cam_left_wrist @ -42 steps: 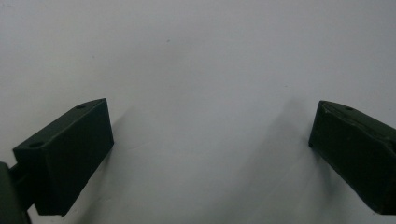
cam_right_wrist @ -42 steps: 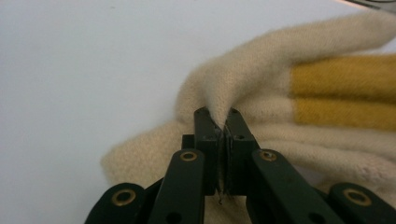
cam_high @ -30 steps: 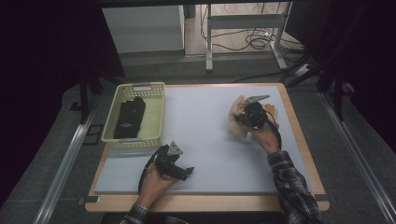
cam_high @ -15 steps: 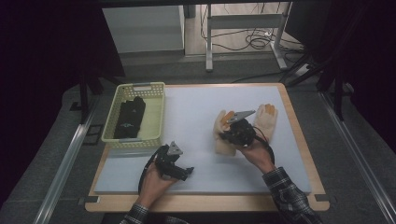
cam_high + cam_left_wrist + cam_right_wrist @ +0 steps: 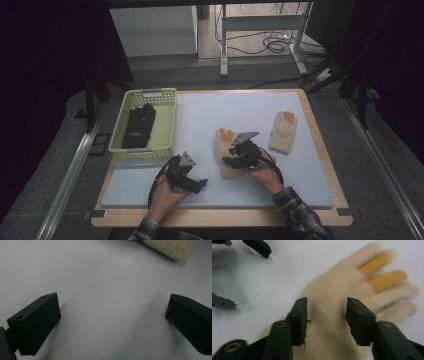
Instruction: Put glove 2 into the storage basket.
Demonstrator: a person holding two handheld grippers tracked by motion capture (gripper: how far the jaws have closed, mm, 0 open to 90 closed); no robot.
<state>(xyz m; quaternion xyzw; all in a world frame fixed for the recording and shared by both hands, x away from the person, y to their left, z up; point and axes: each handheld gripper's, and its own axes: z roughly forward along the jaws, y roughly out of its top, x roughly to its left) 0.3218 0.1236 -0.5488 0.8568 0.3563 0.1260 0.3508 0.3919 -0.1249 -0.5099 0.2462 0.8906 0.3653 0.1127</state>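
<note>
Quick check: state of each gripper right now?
Left gripper: open, empty, over the mat.
Right gripper: jaws just opened, over the cream glove, not gripping it.

1. A wooden table (image 5: 320,150) with a pale blue-grey mat (image 5: 210,115) on top stands on a grey carpeted floor (image 5: 380,165).
2. Metal rails (image 5: 65,175) run along the floor on both sides of the table.
3. Beyond the table a white cabinet (image 5: 152,30) sits beside a grey metal stand (image 5: 262,25).
4. Black cables (image 5: 272,42) lie on the floor behind the stand.
5. The edges of the room lie in deep shadow.
</note>
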